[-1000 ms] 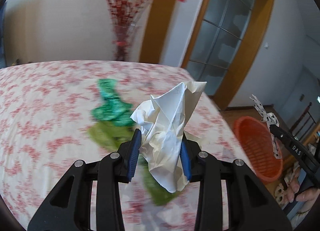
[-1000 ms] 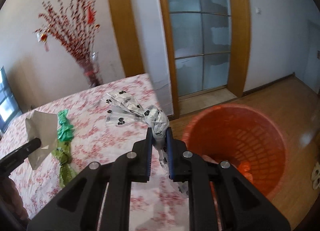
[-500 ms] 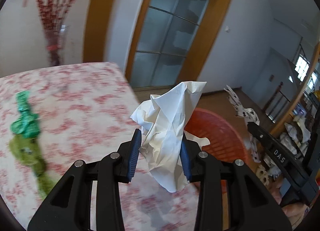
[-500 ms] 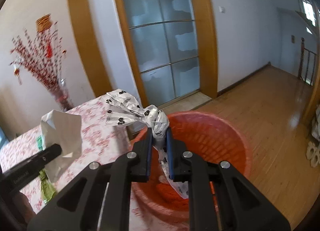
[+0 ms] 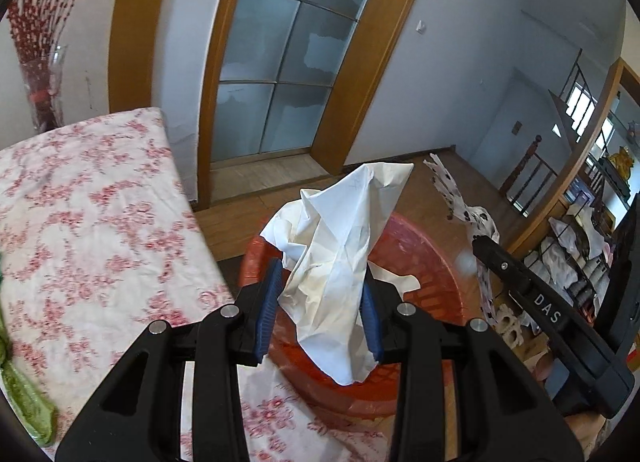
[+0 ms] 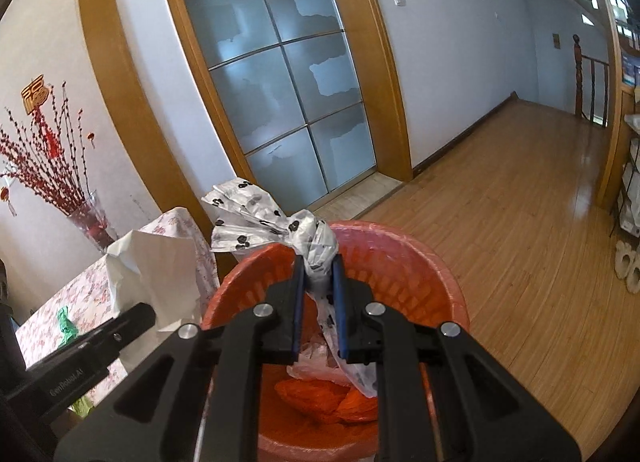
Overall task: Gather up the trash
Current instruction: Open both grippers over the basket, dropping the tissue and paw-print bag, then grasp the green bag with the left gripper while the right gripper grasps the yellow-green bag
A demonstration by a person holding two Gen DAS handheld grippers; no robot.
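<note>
Right wrist view puts your right gripper (image 6: pixel 316 282) straight over the red basket (image 6: pixel 400 258), jaws pinched tight on the spotted plastic bag (image 6: pixel 280 221), whose tail already hangs down inside the rim. Your left gripper (image 5: pixel 320 302) clamps the crumpled white paper (image 5: pixel 340 246) at moderate width, but it sits nearer the basket's table-side edge, so I'd guess the right one's better placed to drop first.

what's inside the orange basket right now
In the orange basket, crumpled orange material and a pale plastic bag lie at the bottom. The spotted bag and right gripper cover the rest.
</note>
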